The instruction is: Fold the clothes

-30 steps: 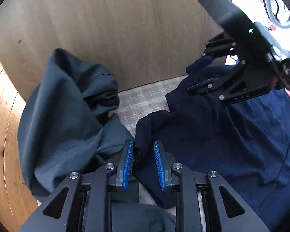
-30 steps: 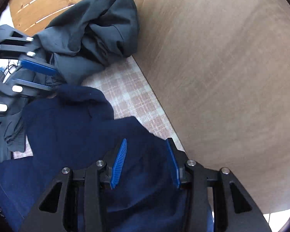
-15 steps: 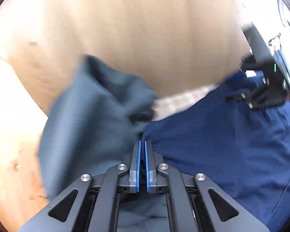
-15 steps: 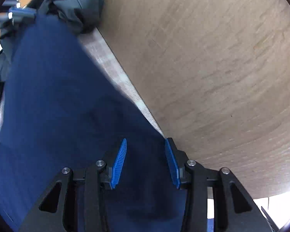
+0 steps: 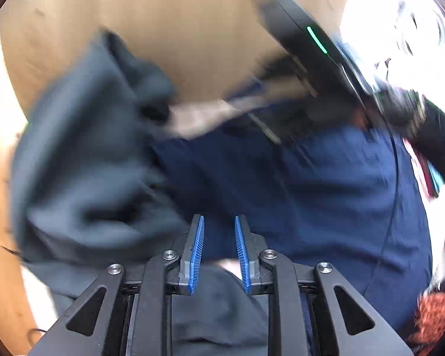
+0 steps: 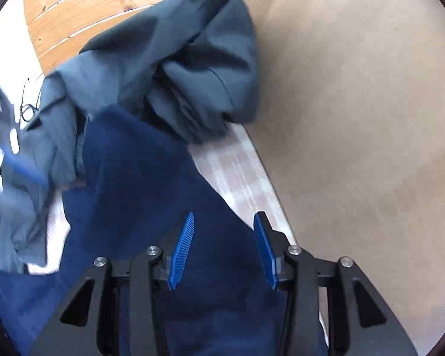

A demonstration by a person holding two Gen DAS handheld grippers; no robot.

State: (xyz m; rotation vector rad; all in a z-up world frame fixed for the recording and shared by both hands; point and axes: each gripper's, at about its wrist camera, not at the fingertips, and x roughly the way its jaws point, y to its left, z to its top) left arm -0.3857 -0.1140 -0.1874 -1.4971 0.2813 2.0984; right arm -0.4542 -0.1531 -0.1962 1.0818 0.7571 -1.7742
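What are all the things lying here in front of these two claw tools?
navy garment: one, dark blue, spread on the checked cloth, under both grippers
grey garment: one, slate grey, crumpled in a heap beside the navy one, against the wooden panel
checked cloth: one, pale beige check, covers the surface, a bare strip shows along the panel
wooden panel: one, light brown, upright behind the clothes
slatted wood: one piece, orange-brown, beyond the grey heap
thin cable: one, black, on the white area at the left edge
left gripper: one, black with blue pads, jaws just opened, nothing pinched, over the navy fabric
right gripper: one, black with blue pads, jaws apart over the navy fabric
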